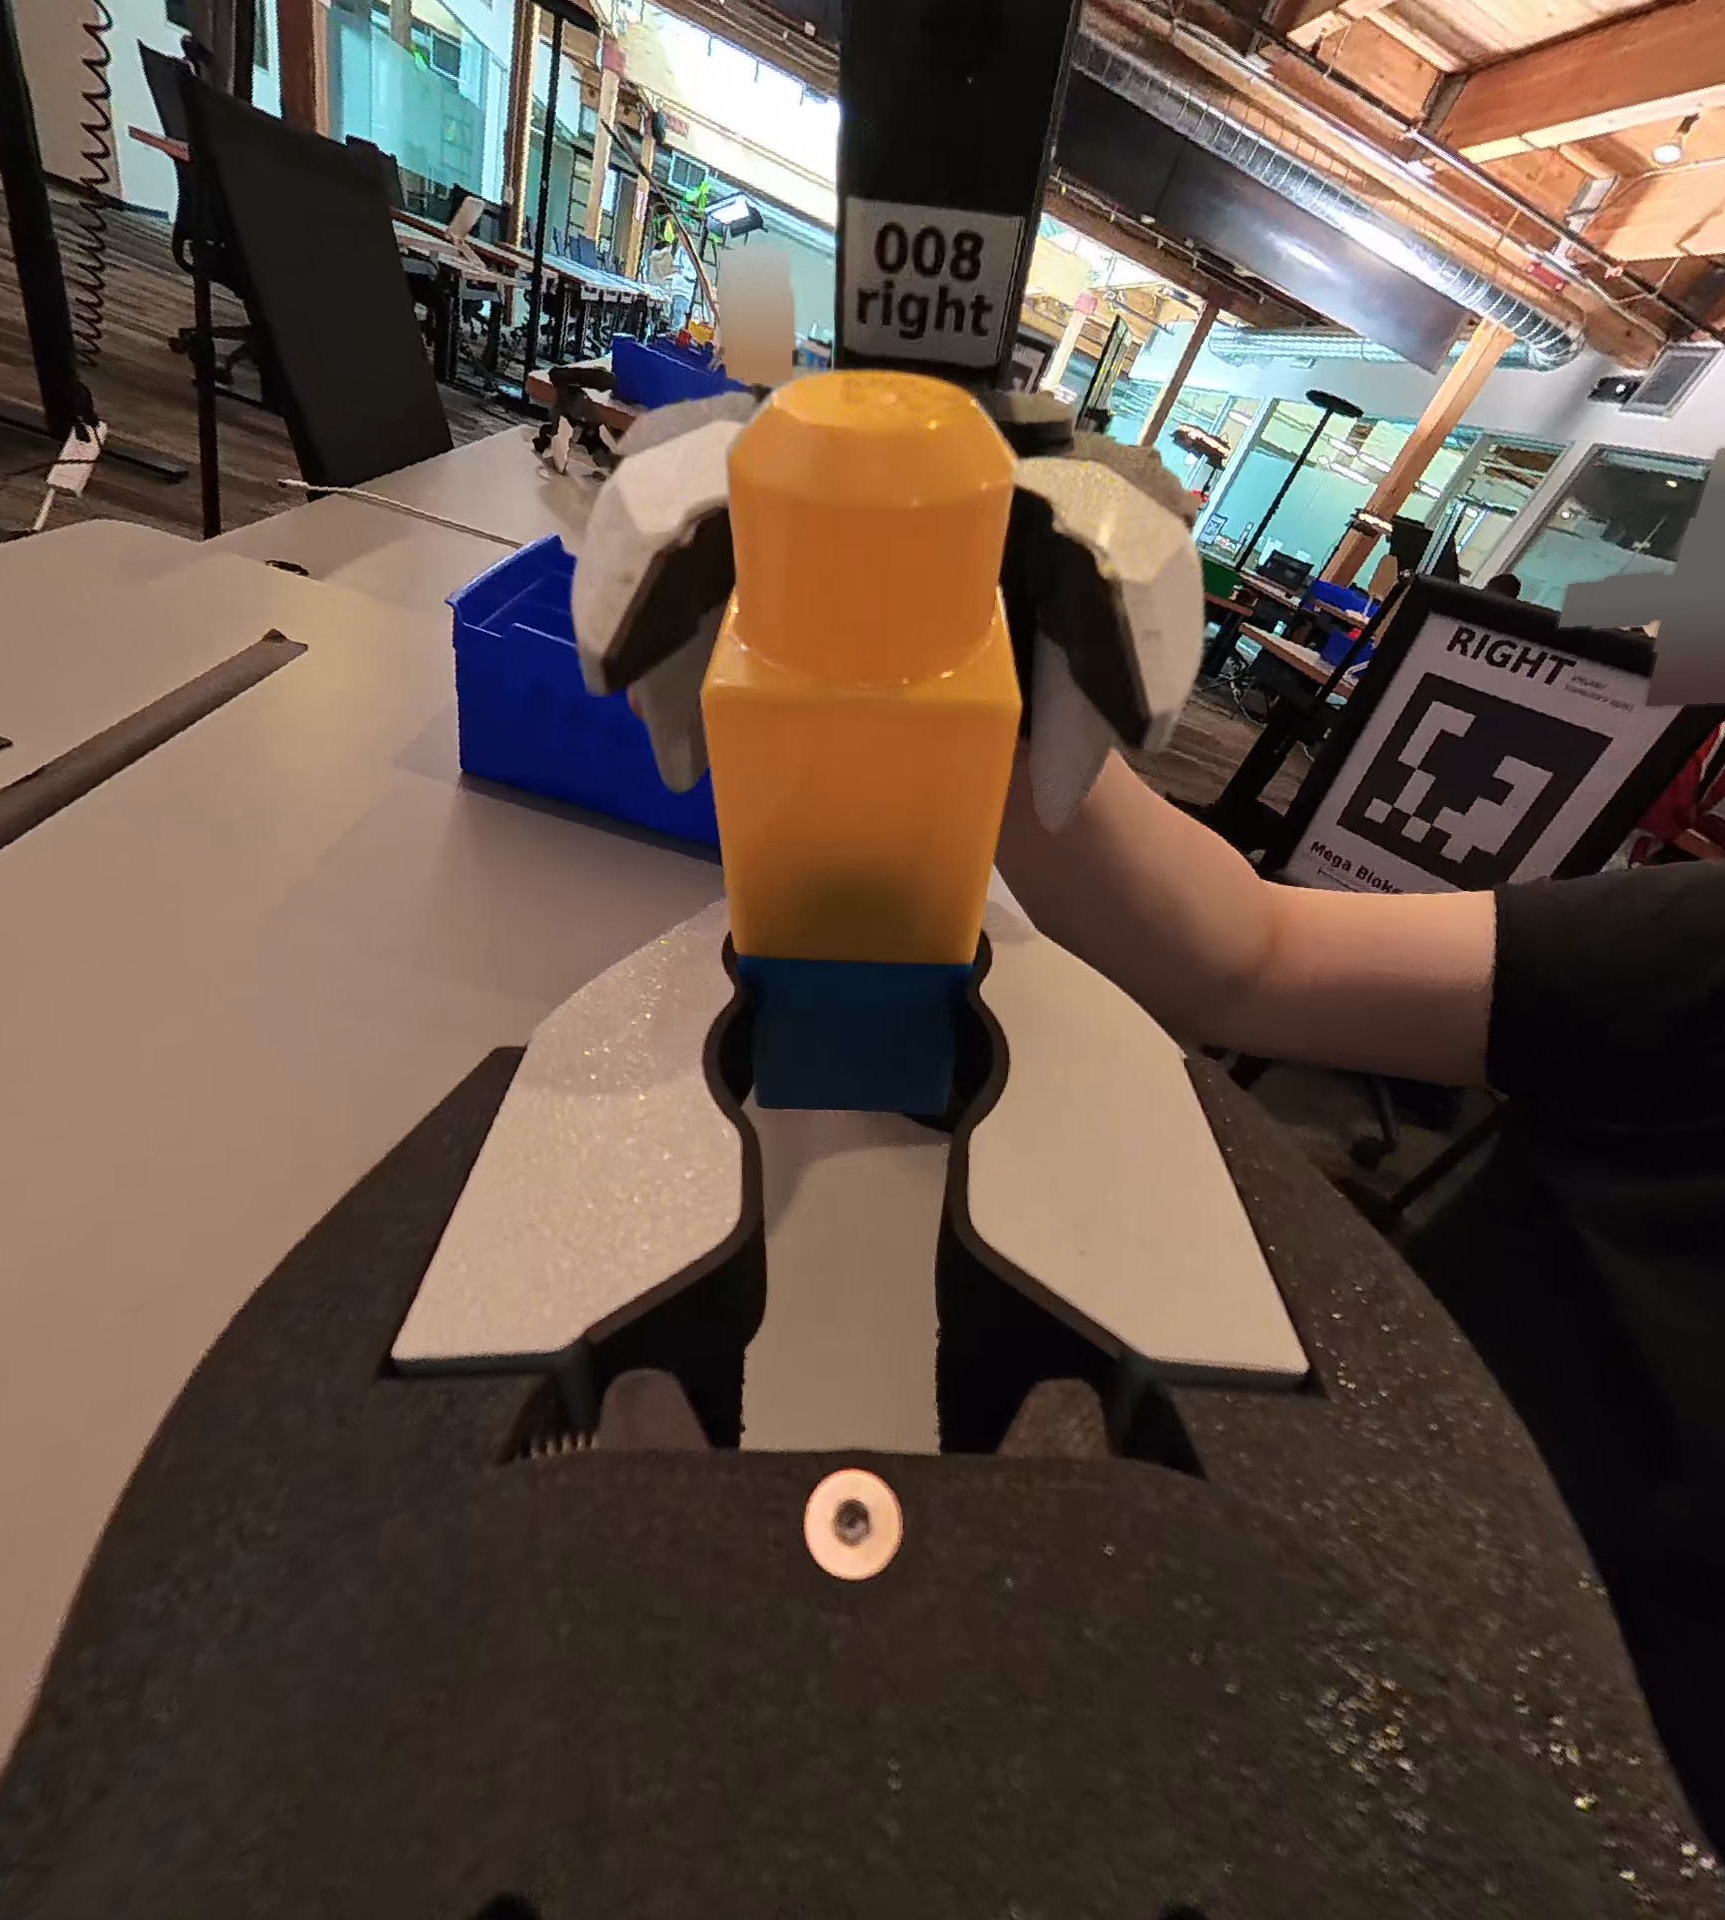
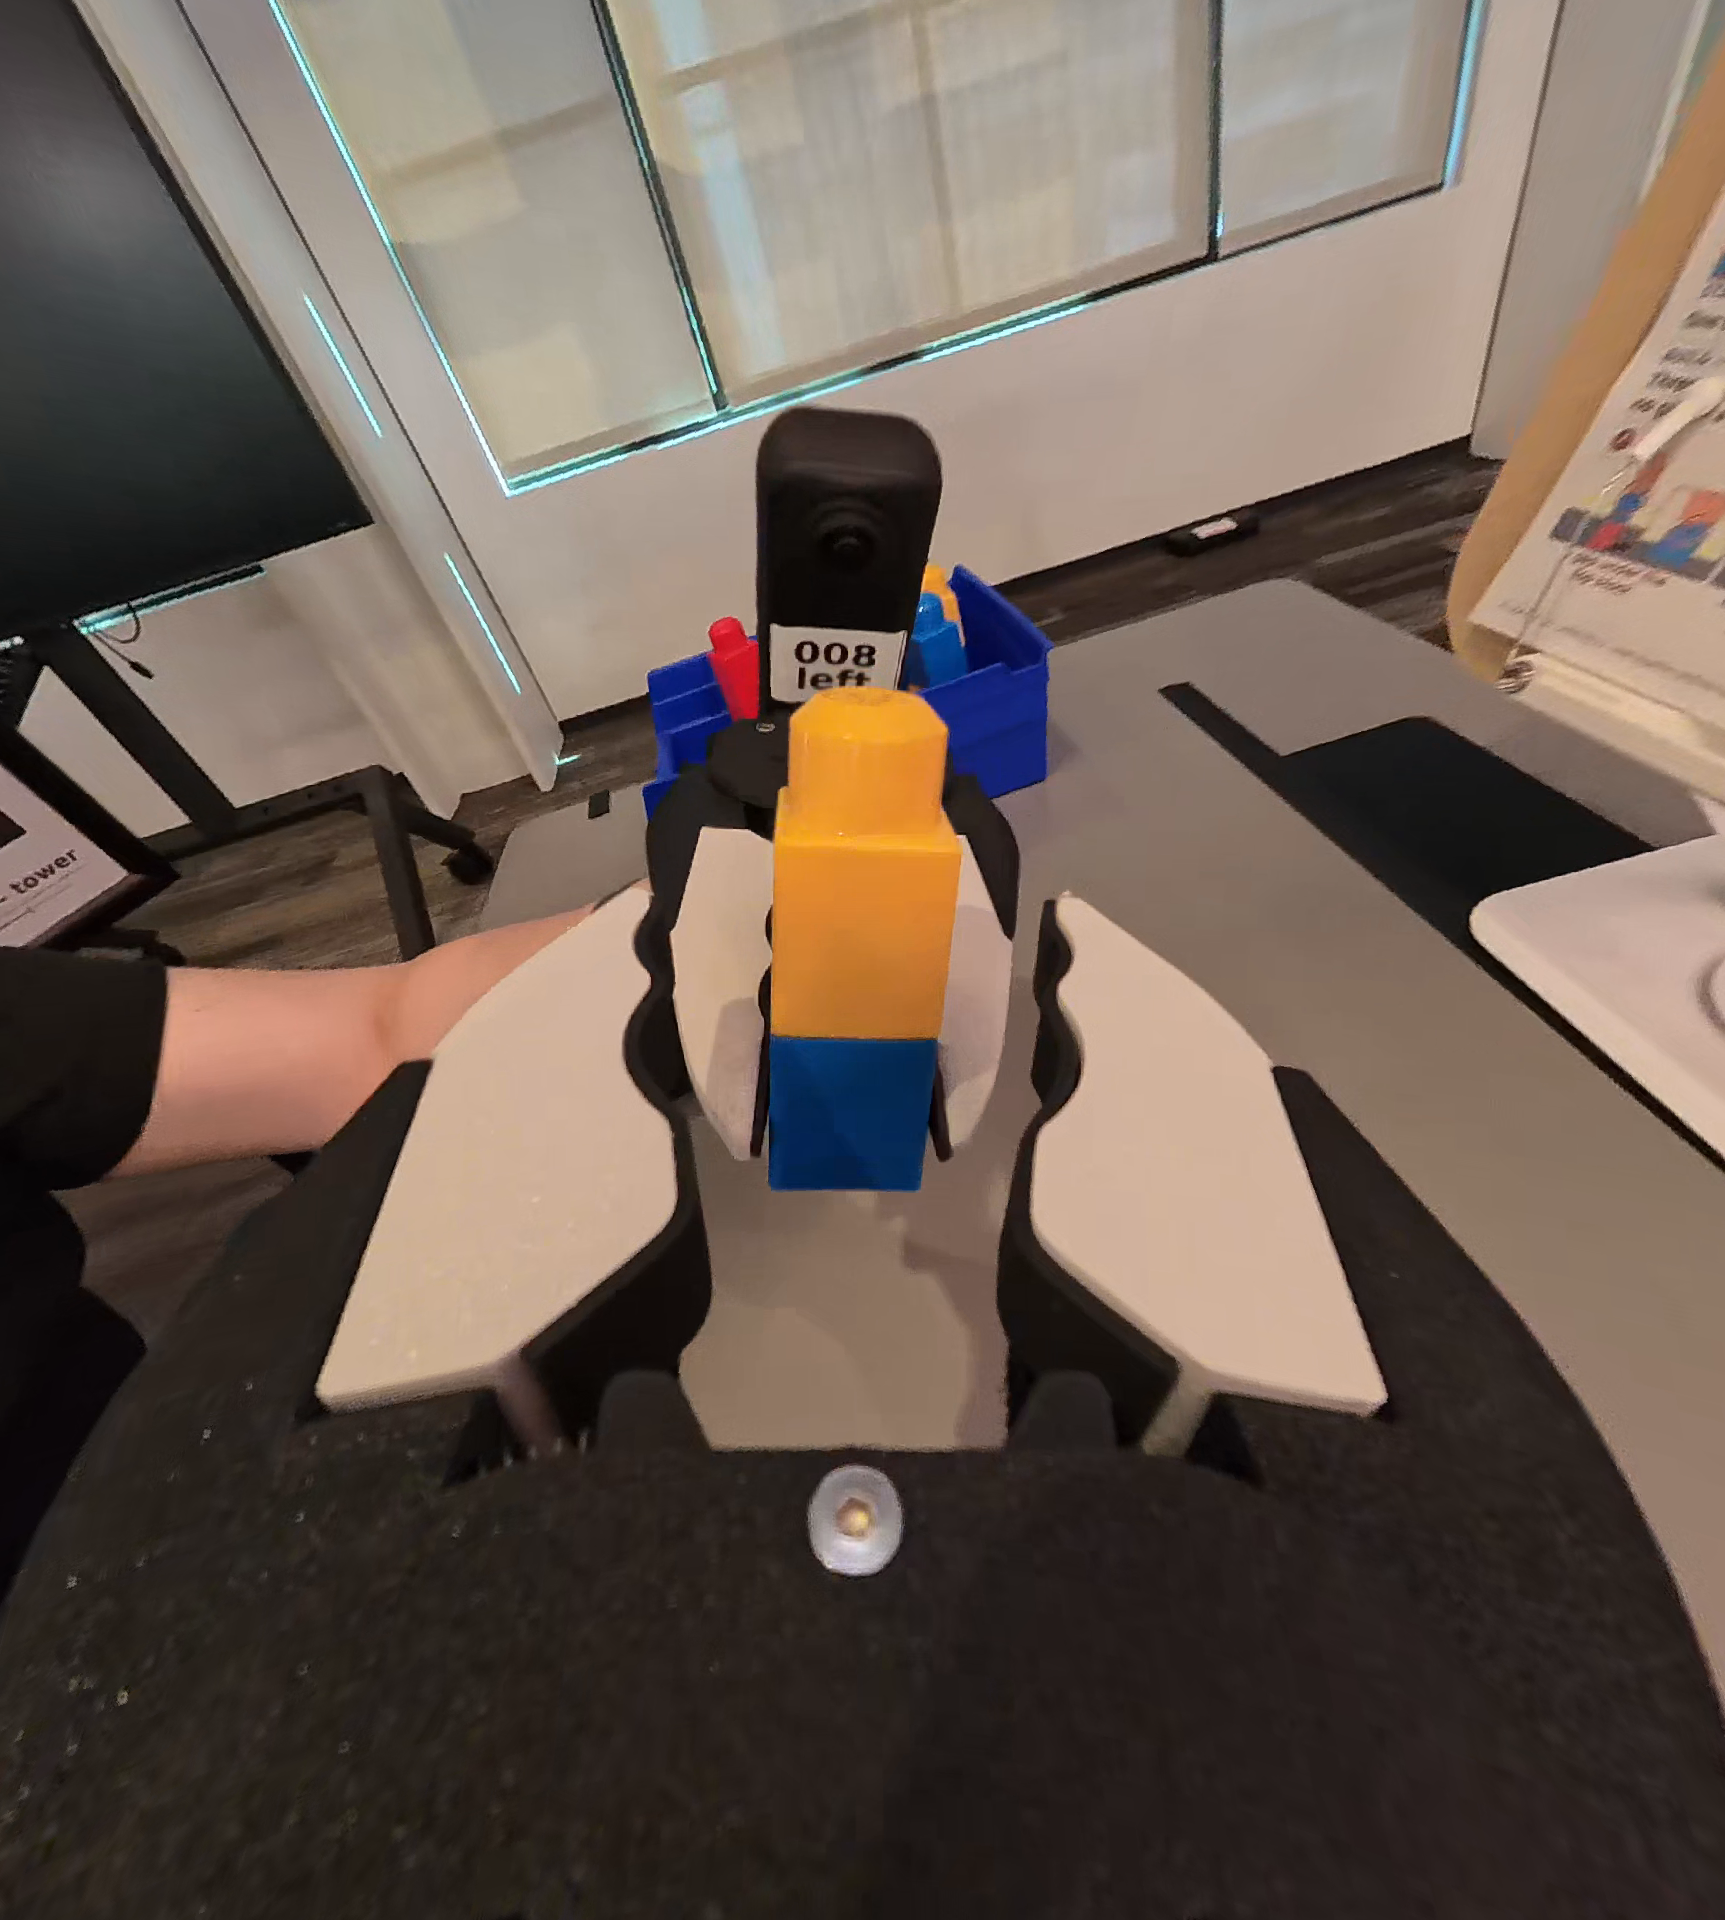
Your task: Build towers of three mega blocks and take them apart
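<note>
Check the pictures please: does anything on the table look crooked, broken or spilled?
Nothing stands out. The orange block sits straight on the blue block, both upright. The left tool is closed on the blue block; the right tool is open around the stack. The blue bin stands level, blocks inside.

Upright yellow block atop blue block

A dark screen fills the upper left of the right wrist view; a window spans the top; an instruction sheet leans at the right edge; a white pad lies lower right.
</note>
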Demonstrator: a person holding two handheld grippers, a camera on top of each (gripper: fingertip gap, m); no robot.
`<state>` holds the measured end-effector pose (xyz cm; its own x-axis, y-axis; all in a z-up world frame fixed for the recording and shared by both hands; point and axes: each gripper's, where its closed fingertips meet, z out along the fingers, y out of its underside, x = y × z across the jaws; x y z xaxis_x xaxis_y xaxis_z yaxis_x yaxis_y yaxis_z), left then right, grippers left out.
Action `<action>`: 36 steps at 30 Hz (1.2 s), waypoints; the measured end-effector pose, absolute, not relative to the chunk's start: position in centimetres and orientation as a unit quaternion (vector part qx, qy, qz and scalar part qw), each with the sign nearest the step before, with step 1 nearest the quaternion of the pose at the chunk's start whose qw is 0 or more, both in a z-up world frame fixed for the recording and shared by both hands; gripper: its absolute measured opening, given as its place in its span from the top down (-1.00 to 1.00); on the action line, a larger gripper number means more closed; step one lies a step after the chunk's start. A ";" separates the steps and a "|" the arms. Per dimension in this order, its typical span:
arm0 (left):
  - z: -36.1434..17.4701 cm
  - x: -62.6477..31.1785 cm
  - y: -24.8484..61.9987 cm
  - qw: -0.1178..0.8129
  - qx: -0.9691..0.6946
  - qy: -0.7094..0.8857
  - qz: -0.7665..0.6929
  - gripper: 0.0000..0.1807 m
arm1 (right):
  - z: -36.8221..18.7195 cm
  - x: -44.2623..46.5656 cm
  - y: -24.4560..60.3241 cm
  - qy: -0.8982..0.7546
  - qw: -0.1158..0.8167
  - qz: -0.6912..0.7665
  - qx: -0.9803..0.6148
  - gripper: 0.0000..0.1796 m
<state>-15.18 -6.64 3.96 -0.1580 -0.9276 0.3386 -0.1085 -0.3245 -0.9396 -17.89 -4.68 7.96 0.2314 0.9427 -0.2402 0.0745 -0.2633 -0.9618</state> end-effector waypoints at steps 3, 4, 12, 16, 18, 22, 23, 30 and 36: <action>3.8 -15.1 -6.7 0.339 -0.552 0.472 -0.597 0.61 | 6.4 -18.9 -4.5 -0.416 0.439 0.450 -0.657 0.23; 3.7 -15.0 -6.7 0.338 -0.553 0.473 -0.596 0.61 | 6.1 -19.0 -4.4 -0.419 0.439 0.442 -0.660 0.32; 3.0 -14.8 -6.9 0.322 -0.567 0.483 -0.585 0.61 | 5.4 -18.9 -5.0 -0.408 0.415 0.476 -0.660 0.61; 0.9 -14.3 -7.2 0.292 -0.596 0.506 -0.551 0.61 | 5.7 -18.3 -4.7 -0.381 0.439 0.494 -0.647 0.60; -3.1 -13.6 -7.4 0.273 -0.627 0.565 -0.462 0.61 | 9.6 -16.8 -4.7 -0.321 0.470 0.575 -0.589 0.61; -2.7 -11.9 -9.5 0.232 -0.600 0.545 -0.538 0.61 | 13.3 -12.9 -4.6 -0.305 0.509 0.572 -0.566 0.61; -2.8 -12.0 -9.3 0.239 -0.602 0.550 -0.527 0.61 | 13.5 -12.2 -4.8 -0.311 0.510 0.562 -0.573 0.60; 0.1 -13.5 -7.7 0.275 -0.585 0.502 -0.574 0.61 | 12.3 -1.4 -4.1 -0.267 0.524 0.383 -0.712 0.60; 2.9 -15.0 -6.9 0.298 -0.570 0.475 -0.600 0.61 | 1.2 20.4 -2.3 -0.100 0.326 0.074 -0.937 0.60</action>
<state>-14.98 -6.93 2.88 -0.1723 -0.9000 0.4005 -0.1839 -0.3700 -0.9106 20.43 -2.25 1.25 0.9691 0.2357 -0.0726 0.1398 -0.7676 -0.6255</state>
